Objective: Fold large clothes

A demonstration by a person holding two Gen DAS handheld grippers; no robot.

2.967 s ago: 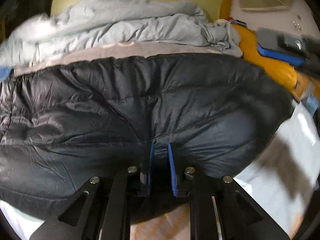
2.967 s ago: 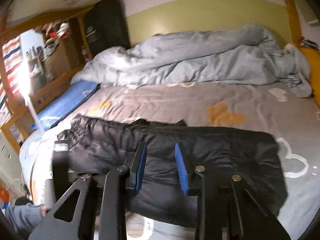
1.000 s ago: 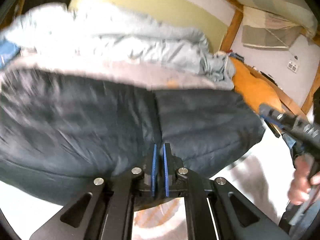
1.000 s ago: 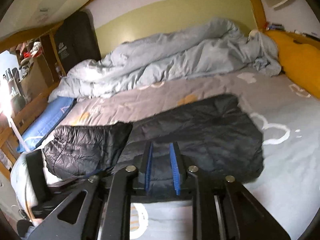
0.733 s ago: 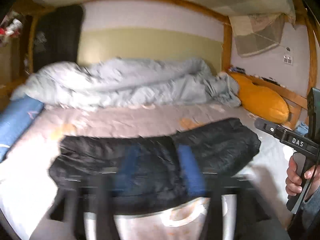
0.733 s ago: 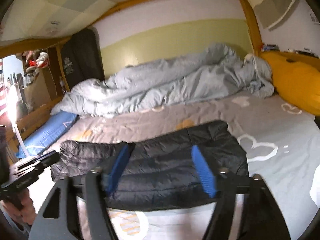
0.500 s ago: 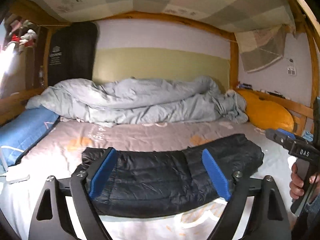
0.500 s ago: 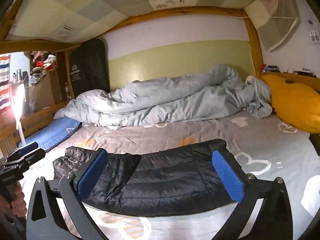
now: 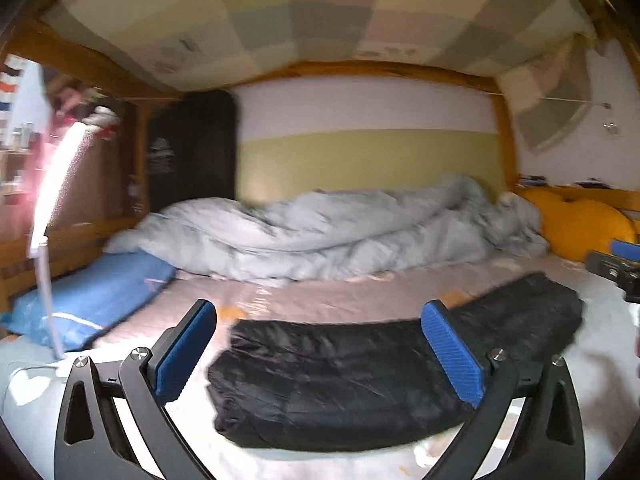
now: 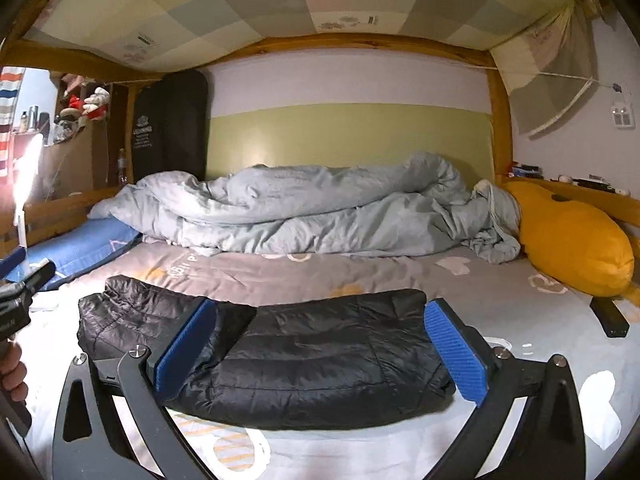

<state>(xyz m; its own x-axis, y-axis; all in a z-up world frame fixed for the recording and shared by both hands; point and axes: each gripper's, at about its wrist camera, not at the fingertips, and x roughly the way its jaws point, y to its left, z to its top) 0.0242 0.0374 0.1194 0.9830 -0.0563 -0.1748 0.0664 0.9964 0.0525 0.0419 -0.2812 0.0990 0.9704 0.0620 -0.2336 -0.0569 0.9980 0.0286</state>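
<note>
Both grippers, left (image 9: 320,354) and right (image 10: 322,350), gaped wide, left jaws opening; puffy jacket (image 10: 280,352) at 12 o'clock might spring unfolded.

Bed (image 10: 400,276) w/ grey sheet: black jacket (image 10: 304,356) folded near front, duvet (image 10: 304,208) & yellow pillow (image 10: 572,240) behind.

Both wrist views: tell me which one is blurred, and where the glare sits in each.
Left wrist view: smeared by motion, the grey duvet and black puffer jacket soft-edged, the lamp a blown-out pink-white streak at left. Right wrist view: sharp, the jacket's quilting crisp, glare only from the same lamp at the far left edge. Both bend the wooden bed frame with fisheye curvature.
</note>
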